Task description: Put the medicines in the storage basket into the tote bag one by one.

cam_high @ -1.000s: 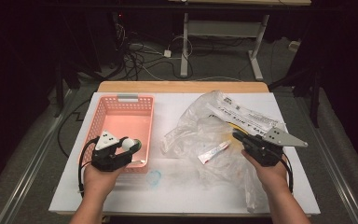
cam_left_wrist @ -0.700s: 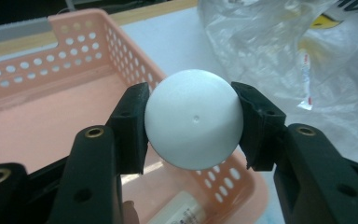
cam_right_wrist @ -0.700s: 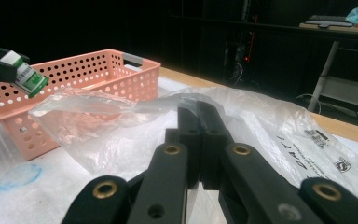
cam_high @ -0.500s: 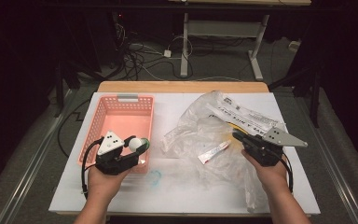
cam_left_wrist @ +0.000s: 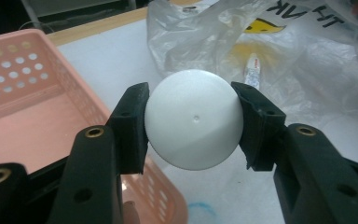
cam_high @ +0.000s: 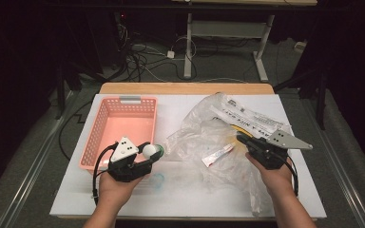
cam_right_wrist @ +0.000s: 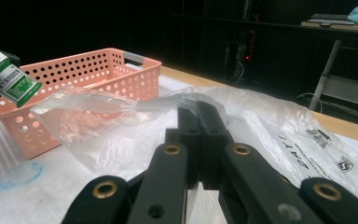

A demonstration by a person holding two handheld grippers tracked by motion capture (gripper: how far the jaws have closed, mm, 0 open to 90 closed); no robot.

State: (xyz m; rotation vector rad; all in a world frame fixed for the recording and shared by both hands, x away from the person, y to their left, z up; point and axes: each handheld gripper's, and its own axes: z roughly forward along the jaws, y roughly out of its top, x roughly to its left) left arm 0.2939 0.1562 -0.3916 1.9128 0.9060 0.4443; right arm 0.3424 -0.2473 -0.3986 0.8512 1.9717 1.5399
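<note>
My left gripper (cam_high: 149,151) is shut on a small bottle (cam_high: 151,151) with a white rounded end (cam_left_wrist: 193,121) and a green label (cam_right_wrist: 14,79). It holds the bottle just above the near right corner of the pink basket (cam_high: 92,147). My right gripper (cam_high: 241,138) is shut, pinching the film of the clear plastic bag (cam_high: 204,128) at the bag's right side; in the right gripper view the film rises to the closed tips of this gripper (cam_right_wrist: 198,112). A small white tube (cam_high: 217,155) lies inside the bag.
The perforated pink basket (cam_left_wrist: 9,107) stands on the left of the white table top (cam_high: 185,199). A faint blue ring mark (cam_high: 157,180) sits on the table near my left hand. The crumpled bag spreads over the right half.
My left hand has moved to the right and a little up with the bottle, from over the basket's front wall to its right corner. The right gripper has stayed put.
</note>
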